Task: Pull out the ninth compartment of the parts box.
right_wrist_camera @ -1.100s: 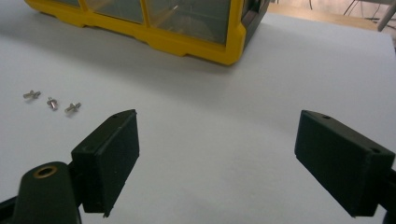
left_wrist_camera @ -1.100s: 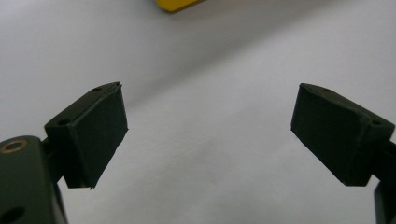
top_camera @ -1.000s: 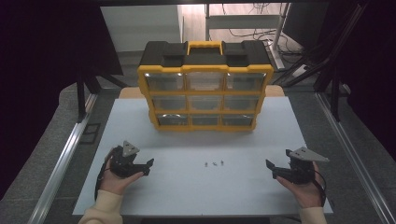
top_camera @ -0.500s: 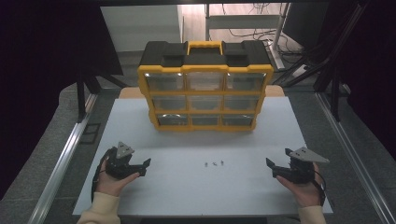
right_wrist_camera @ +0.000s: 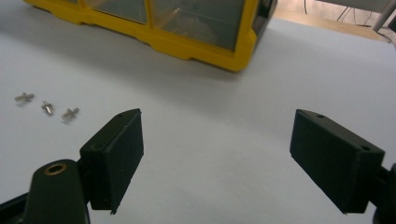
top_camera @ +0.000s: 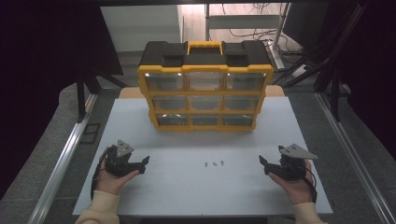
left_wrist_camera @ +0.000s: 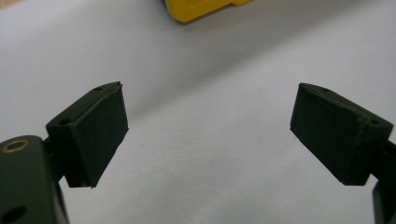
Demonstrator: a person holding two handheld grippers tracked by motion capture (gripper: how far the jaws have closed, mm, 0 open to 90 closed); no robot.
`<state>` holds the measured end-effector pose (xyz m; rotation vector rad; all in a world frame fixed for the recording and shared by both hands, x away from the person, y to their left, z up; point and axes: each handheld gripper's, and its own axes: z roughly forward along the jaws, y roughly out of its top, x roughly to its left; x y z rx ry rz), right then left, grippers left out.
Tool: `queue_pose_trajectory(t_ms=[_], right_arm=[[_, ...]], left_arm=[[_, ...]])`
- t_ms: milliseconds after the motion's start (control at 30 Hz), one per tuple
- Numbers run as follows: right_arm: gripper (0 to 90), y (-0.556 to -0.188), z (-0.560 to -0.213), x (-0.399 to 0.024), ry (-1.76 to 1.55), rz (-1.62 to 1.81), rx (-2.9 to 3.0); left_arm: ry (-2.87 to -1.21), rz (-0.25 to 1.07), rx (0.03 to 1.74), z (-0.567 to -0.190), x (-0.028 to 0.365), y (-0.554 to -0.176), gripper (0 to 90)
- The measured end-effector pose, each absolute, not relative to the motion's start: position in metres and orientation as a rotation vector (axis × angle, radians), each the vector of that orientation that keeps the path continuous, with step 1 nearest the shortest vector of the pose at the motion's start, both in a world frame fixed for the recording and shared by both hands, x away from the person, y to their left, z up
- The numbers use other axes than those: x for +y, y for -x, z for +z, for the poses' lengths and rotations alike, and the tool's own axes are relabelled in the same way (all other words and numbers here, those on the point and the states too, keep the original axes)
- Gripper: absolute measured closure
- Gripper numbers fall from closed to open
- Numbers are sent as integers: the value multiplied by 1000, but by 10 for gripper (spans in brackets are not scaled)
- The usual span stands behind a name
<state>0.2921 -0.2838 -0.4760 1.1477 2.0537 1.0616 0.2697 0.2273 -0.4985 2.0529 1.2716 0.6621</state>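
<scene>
- The left gripper (top_camera: 141, 164) is in the person's left hand (top_camera: 112, 179), at the near edge of the white table (top_camera: 177, 196). It is well in front of the yellow box (top_camera: 205, 88) and off to the box's left side.
- In the left gripper view its two black jaws are wide apart, with nothing but bare table between them. A bit of the yellow box shows at the top.
- The right gripper (top_camera: 264, 164) is in the person's right hand (top_camera: 294, 184), also well in front of the box, off to the box's right side.
- In the right gripper view its jaws are wide apart too and hold nothing.
- Three small metal screws (top_camera: 214, 164) lie in a short row on the table in front of the box, between the two grippers. They touch neither gripper.
- In the right gripper view the screws (right_wrist_camera: 46, 106) lie to the left of the jaws, nearer than the box.
- The yellow box stands at the far side of the table. It has a black top, a yellow handle (top_camera: 205, 45) and three rows of clear drawers (top_camera: 205, 102). All the drawers look shut.
</scene>
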Motion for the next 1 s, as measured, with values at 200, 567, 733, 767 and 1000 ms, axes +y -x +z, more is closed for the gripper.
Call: queue_pose_trajectory(t_ms=[200,567,733,767,1000], right_arm=[[188,-292,-477,-270,-1119,1055,2068],[204,-292,-482,-250,-1079,1024,2071],[223,-290,-482,-241,-1059,1032,2064],[225,-290,-482,-239,-1051,1030,2062],[233,-293,-488,-230,-1052,1036,2067]], left_arm=[[-2087,646,1249,-502,222,-270,115],[-2082,662,1222,-499,220,-265,119],[-2066,636,1219,-498,222,-266,118],[-2063,633,1220,-498,222,-266,119],[-2049,617,1224,-499,222,-267,119]])
